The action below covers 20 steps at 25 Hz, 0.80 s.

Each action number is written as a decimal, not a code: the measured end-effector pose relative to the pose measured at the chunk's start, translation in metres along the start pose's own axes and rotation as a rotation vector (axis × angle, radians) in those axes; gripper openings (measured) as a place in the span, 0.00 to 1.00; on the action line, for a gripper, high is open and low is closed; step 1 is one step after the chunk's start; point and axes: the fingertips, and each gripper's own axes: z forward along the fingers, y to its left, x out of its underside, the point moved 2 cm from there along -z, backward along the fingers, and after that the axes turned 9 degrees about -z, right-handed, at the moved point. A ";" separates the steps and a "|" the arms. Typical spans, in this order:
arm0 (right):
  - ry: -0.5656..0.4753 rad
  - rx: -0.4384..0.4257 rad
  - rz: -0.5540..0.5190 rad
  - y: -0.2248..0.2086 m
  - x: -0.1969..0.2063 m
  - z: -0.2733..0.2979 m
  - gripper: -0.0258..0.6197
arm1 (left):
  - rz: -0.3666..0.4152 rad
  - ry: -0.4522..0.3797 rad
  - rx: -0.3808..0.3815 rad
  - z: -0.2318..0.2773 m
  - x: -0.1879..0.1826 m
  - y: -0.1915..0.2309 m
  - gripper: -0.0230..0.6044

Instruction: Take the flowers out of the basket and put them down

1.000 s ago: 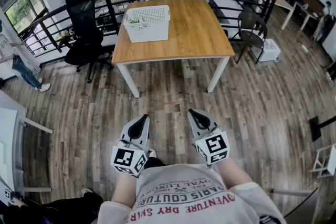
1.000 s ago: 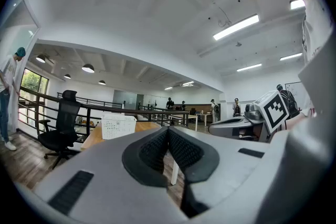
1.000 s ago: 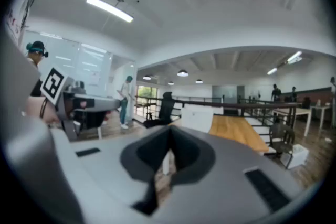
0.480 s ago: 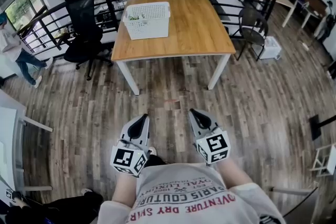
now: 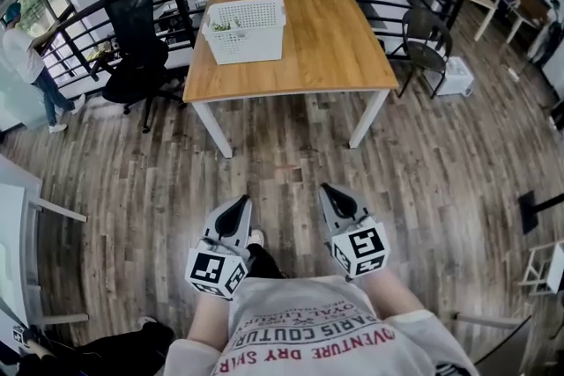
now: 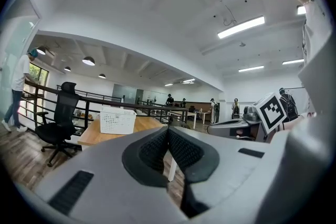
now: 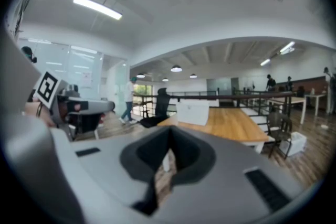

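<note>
Stepping forward, I draw the table (image 5: 335, 40) and basket (image 5: 248, 43) nearer; left gripper (image 5: 236, 205) and right gripper (image 5: 331, 193) closed, empty (flowers (image 5: 222, 25) untouched).

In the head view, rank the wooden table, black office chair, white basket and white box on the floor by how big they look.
1. wooden table
2. black office chair
3. white basket, fairly close behind the chair
4. white box on the floor, clearly smallest

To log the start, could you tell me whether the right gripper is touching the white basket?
Apart. The head view shows the right gripper over the floor, well short of the table that bears the basket.
</note>
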 end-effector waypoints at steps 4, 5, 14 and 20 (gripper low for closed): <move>0.001 0.010 -0.003 -0.001 -0.002 0.033 0.08 | -0.020 0.009 0.003 0.021 0.000 0.035 0.07; 0.001 0.012 -0.010 -0.001 -0.004 0.043 0.08 | -0.031 0.012 0.009 0.028 -0.001 0.044 0.07; 0.020 0.050 -0.015 -0.007 -0.045 0.179 0.08 | -0.060 0.003 0.072 0.099 -0.051 0.164 0.07; 0.045 0.051 -0.021 0.004 -0.060 0.272 0.08 | -0.059 -0.006 0.075 0.134 -0.080 0.250 0.07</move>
